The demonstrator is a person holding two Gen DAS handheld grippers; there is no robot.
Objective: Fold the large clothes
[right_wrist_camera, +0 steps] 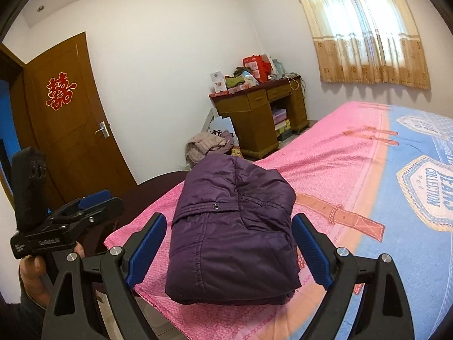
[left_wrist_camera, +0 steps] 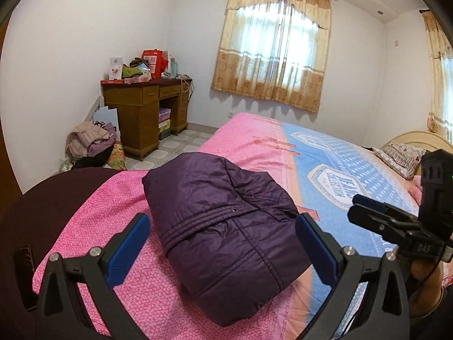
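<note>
Jacket (left_wrist_camera: 226,226): purple padded coat, folded into a compact bundle, lying on the pink stretch of the bed (left_wrist_camera: 158,291) near its foot-end corner.
Fold state: looks finished or close to it; layers stacked, no sleeve trailing; snap tab on top.
Left claw (left_wrist_camera: 223,249): spread wide, blue pads either side of the bundle, holding nothing, apparently above it and not touching.
Right claw (right_wrist_camera: 229,252): likewise wide and empty, framing the same bundle from the other side.
Right claw seen from the left camera: fingers look nearly together in side view, likely just the angle; wide by its own camera.
Reason for stance: probably released after the last fold, or lined up to press or lift the bundle.
Near edges: bundle sits close to the bed's near edge; a nudge toward the person could tip it off.
Open room: bedspread beyond the bundle bare toward the blue part and pillow (left_wrist_camera: 399,155).
Floor clutter: clothes pile (right_wrist_camera: 209,144) by the desk (right_wrist_camera: 254,119), well apart.
</note>
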